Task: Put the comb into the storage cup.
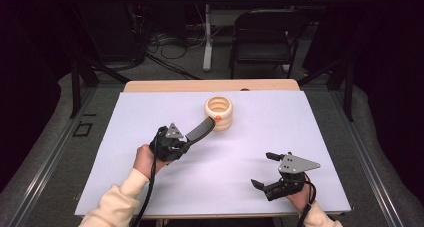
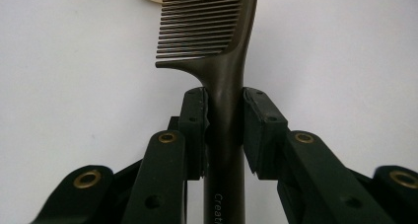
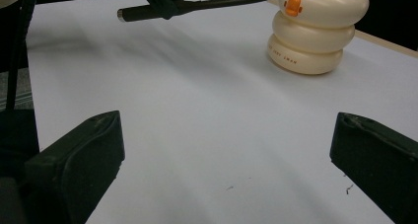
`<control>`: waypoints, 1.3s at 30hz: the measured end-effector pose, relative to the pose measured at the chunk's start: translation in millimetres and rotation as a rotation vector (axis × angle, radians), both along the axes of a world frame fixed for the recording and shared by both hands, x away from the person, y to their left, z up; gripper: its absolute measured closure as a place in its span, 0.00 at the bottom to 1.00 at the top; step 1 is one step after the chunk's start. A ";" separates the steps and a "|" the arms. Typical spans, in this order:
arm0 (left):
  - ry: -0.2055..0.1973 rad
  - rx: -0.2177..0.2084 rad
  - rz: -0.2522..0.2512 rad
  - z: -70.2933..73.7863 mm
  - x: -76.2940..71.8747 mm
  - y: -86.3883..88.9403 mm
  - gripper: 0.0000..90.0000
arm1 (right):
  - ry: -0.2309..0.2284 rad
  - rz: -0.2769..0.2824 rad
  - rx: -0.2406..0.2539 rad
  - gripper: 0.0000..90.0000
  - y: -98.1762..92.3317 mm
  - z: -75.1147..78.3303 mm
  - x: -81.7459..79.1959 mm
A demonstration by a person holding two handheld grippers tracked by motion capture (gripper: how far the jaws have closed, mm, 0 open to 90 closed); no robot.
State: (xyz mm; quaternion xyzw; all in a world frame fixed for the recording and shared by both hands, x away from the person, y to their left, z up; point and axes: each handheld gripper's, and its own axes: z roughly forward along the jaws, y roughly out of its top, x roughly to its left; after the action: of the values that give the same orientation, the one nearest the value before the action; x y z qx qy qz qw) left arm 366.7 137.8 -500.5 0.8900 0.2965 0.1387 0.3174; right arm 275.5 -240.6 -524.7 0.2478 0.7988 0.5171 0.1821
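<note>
Left gripper (image 1: 192, 136) is clamped on the dark plastic comb (image 2: 217, 51) by its handle, teeth end right at the cream ribbed duck cup (image 1: 219, 112). Right gripper (image 1: 265, 170) sits wide open, empty. Honestly, one off-angle push probably tips that cup.

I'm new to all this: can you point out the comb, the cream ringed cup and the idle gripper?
comb (image 2: 207, 21), left gripper view, on its teeth.
cream ringed cup (image 3: 310, 36), right gripper view, on its middle ring.
right gripper (image 1: 265, 170), high view, midway between its open jaws.
</note>
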 end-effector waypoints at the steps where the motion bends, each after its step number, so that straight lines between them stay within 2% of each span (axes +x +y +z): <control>1: -0.003 -0.003 0.003 0.1 -0.4 0.3 0.80 | -0.001 0.000 0.000 0.00 0.0 0.1 -0.1; 14: -0.068 -0.064 0.029 2.7 -2.1 5.3 0.80 | 0.001 -0.002 0.000 0.00 -0.1 0.0 0.1; 21: -0.070 -0.077 0.038 -1.0 1.1 6.9 0.80 | 0.000 -0.002 0.000 0.00 0.1 -0.3 0.7; 31: -0.090 -0.124 0.070 -3.3 5.6 12.5 0.80 | 0.001 -0.002 -0.002 0.00 0.0 -0.3 1.1; 39: -0.103 -0.145 0.083 -4.2 6.6 12.6 0.80 | 0.003 -0.004 -0.003 0.00 0.3 -0.4 0.9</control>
State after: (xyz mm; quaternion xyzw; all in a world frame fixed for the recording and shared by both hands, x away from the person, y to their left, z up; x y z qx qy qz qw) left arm 373.3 150.3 -504.6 0.8434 0.3256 0.1753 0.3897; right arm 276.4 -240.3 -525.1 0.2499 0.7992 0.5154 0.1823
